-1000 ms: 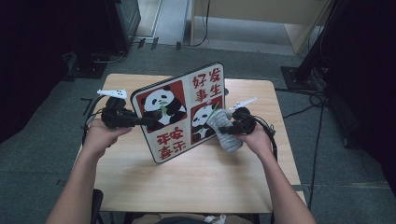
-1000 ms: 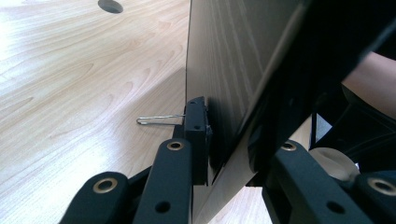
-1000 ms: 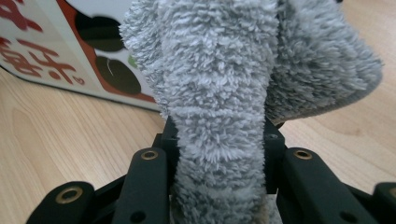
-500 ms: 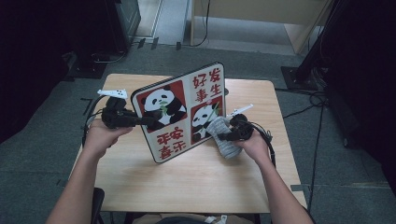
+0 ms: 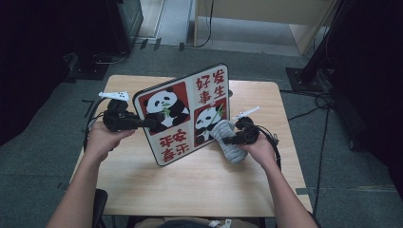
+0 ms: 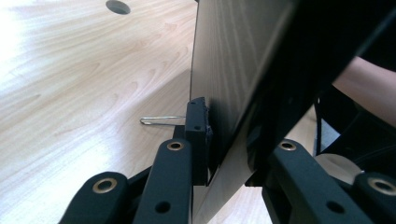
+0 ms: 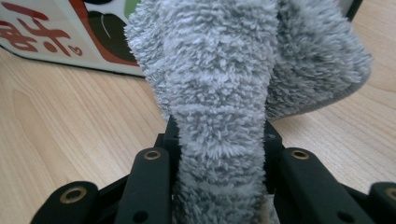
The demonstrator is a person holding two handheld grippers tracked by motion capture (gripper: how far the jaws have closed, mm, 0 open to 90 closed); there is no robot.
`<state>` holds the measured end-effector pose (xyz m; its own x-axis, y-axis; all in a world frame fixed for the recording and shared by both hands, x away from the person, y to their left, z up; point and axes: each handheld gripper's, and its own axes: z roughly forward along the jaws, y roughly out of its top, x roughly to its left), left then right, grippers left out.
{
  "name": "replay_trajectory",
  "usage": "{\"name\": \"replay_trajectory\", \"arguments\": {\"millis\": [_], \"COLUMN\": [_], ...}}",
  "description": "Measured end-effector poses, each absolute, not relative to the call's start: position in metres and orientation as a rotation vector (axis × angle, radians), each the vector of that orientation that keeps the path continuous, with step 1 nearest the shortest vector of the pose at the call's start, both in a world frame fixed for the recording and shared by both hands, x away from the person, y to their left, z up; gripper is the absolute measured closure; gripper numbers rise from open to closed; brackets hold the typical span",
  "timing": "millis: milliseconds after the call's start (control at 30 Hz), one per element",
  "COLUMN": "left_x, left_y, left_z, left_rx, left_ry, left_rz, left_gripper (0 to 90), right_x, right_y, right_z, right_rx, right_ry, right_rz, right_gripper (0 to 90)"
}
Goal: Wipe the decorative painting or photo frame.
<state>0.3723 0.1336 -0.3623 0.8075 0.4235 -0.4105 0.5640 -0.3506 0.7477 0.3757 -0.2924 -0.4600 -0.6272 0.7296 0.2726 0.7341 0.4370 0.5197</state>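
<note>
Between the right gripper's [image 5: 233, 139] fingers [image 7: 149, 186] a grey fluffy cloth [image 7: 219, 107] is now pinched hard: these fingers have just been closing, and in the right gripper view the pile bulges out above and to both sides of the pads. A moment ago the cloth hung a little looser and lay slightly farther along the lower edge of the panda board [image 5: 183, 114]; now it sits bunched just ahead of the right fingers, its free end touching the board's face near the lower panda picture. That tightening suggests the wiping grip is being renewed, so the cloth should not slip when it is dragged over the printed surface.

Beyond the left gripper's [image 5: 147, 123] fingers [image 6: 196, 135] the board rises tilted, one lower corner resting on the wooden worktop [image 5: 190, 185]. The left fingers stay clamped narrow on the board's thin edge, one pad on the dark back and the other on the front, exactly as they were a second ago; the left hand has not shifted. A thin wire loop [image 6: 156, 120] lies on the worktop just past the left fingers.

My reading is that the board is steadied and the cloth secured, so the wipe across the panda panels is the step in hand, with most of the face not yet covered.
</note>
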Motion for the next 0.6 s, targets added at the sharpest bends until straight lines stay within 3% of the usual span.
{"name": "replay_trajectory", "arguments": {"millis": [600], "left_x": [0.373], "left_y": [0.134], "left_z": [-0.362], "left_rx": [1.996], "left_ry": [0.731], "left_rz": [-0.193], "left_gripper": [77.4], "right_x": [0.373], "right_y": [-0.301], "right_z": [-0.413], "right_rx": [-1.341], "right_ry": [-2.673], "right_rz": [-1.118], "right_gripper": [67.9]}}
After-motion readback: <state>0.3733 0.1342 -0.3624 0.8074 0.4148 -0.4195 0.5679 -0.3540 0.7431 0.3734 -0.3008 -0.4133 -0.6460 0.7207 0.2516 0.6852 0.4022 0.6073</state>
